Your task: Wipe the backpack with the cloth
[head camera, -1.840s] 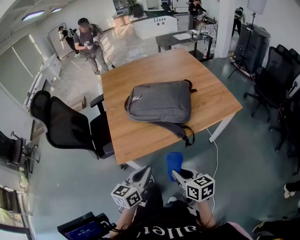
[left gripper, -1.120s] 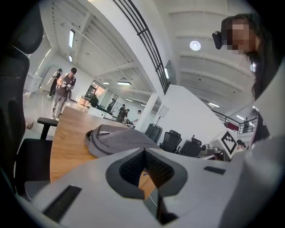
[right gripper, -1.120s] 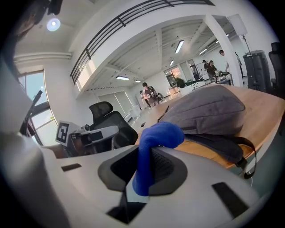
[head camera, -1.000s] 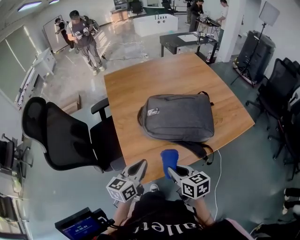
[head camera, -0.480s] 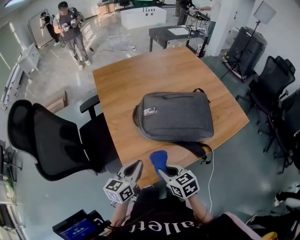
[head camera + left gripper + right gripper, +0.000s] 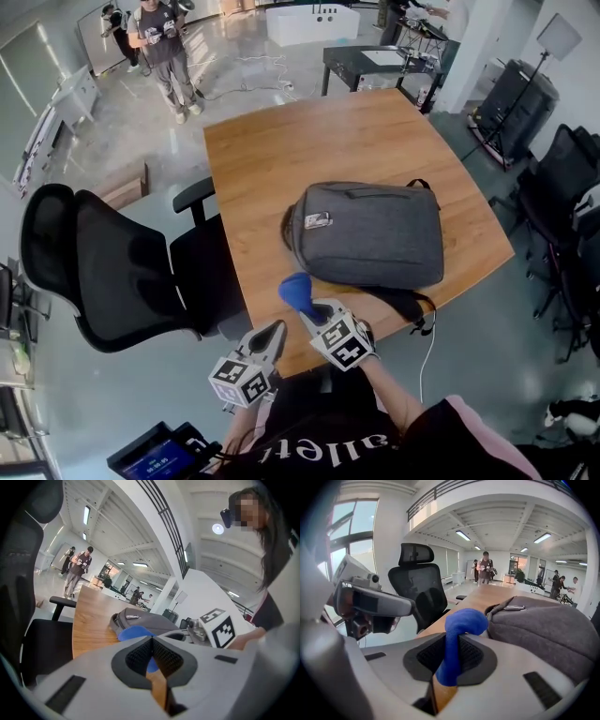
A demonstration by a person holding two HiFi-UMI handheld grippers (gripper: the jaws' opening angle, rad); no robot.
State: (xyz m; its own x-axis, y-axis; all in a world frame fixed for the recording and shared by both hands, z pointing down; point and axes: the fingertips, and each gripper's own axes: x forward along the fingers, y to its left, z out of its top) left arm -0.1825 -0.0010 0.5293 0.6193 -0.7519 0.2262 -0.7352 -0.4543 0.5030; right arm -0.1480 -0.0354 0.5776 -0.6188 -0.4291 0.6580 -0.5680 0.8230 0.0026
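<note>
- Right tongs (image 6: 449,660): clamped on the blue cloth (image 6: 465,620), which bunches out above the pads.
- Left tongs (image 6: 151,654): pressed together, empty.
- Backpack (image 6: 370,234): flat on the surface (image 6: 281,150), just beyond the cloth.
- Handling: press the bunched end lightly on the near panel. Stroke along the fabric, and steady the bag with your left.

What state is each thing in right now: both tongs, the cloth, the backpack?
left tongs: shut, empty.
right tongs: shut on the blue cloth.
blue cloth: bunched, sticking up out of the jaws, close beside the backpack.
backpack: lying flat on the table, zipped, straps dangling over the near edge.
</note>
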